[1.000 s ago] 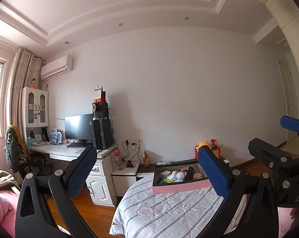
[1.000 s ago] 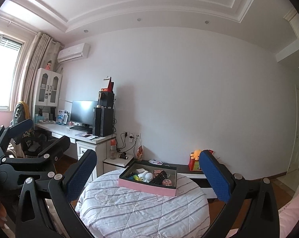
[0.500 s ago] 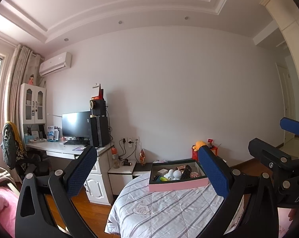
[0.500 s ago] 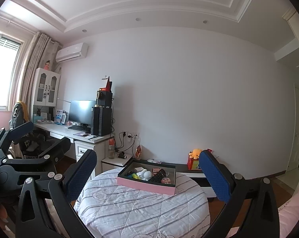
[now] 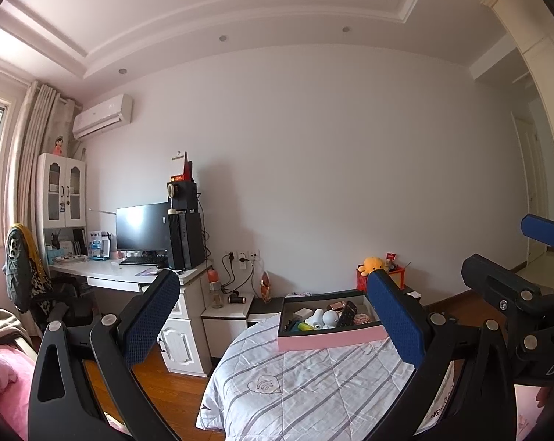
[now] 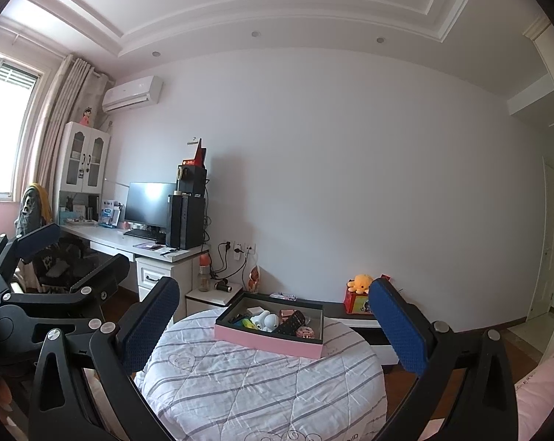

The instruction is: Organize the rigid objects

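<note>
I hold the left claw [image 5: 273, 319] and right claw [image 6: 273, 325] spread wide, empty, raised level and aimed forward, well short of the pink box [image 6: 273, 336]. The box holds the rigid objects [image 6: 273, 321] and sits on the far part of the round quilted surface [image 6: 240, 382]. Risk: the box is light on a soft quilt, so a skewed approach may push or tip it.
</note>
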Demonstrator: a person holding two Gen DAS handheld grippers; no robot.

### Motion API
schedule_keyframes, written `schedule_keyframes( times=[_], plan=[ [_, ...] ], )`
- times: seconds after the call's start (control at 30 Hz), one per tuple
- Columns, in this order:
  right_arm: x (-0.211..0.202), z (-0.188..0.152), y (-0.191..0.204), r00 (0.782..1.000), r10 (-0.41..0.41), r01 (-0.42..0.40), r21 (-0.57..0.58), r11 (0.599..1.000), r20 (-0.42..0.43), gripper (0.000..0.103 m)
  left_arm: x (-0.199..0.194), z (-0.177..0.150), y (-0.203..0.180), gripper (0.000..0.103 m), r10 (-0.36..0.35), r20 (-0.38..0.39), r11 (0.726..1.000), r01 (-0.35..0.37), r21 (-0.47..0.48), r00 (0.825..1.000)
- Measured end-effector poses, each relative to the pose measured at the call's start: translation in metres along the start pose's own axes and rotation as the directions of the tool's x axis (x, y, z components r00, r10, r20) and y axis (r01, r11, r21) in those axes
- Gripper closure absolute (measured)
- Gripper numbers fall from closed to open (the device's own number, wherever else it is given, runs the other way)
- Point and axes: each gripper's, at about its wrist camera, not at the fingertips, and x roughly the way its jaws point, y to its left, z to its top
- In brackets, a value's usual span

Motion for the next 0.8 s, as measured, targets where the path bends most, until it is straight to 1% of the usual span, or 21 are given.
schedule_keyframes(
  times=[0.8],
  plan=[
    [-0.0003, 0.0039, 0.0028, 1.0, -0.012, 0.012, -0.019, 1.0, -0.007, 0.0, -0.0017, 0.0033, 0.0014, 0.0, 0.014, -0.005, 1.0, -0.014, 0.002, 1.0]
  ],
)
